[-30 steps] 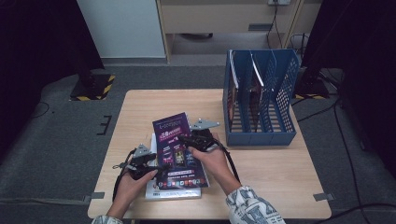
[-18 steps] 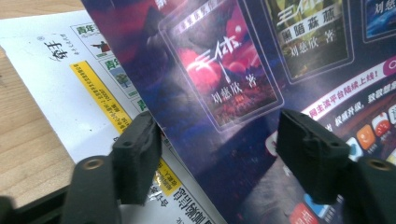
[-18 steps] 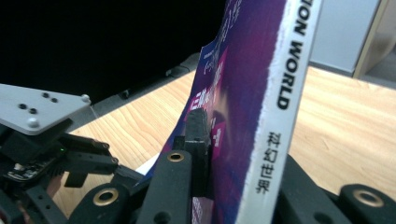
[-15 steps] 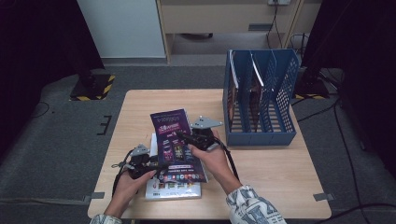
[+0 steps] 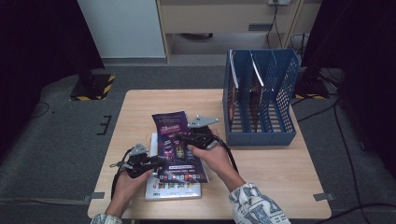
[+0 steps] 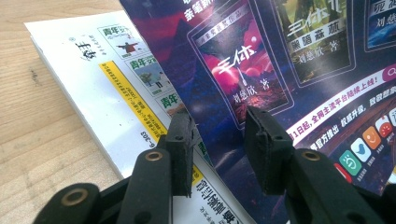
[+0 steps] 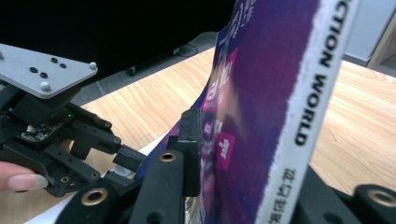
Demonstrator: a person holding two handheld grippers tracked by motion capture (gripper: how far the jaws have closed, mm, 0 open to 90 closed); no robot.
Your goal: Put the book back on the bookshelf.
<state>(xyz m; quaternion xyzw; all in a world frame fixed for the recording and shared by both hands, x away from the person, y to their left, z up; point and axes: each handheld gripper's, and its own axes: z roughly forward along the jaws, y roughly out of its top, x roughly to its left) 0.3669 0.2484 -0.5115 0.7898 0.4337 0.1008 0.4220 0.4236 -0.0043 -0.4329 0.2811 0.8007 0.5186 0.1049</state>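
A purple magazine [image 5: 177, 144] is held tilted above a white magazine [image 5: 173, 189] that lies flat on the table. My right gripper [image 5: 186, 138] is shut on the purple magazine's spine side [image 7: 261, 116]. One pad lies against the cover and the other jaw is hidden behind it, and these jaws have just been opening a little. My left gripper [image 5: 158, 161] is at the magazine's left edge. In the left gripper view its jaws [image 6: 219, 126] stand apart in front of the purple cover [image 6: 289, 56]. They have just been closing, and nothing is pressed between them.
A blue file rack [image 5: 261, 100] holding upright magazines stands at the table's back right. The wooden table [image 5: 280, 168] is bare between the rack and the right forearm. The white magazine [image 6: 93, 70] reaches close to the near table edge.
The purple magazine has tipped up slightly, and its near end now hangs lower over the white one. Both hands have stayed almost in place.
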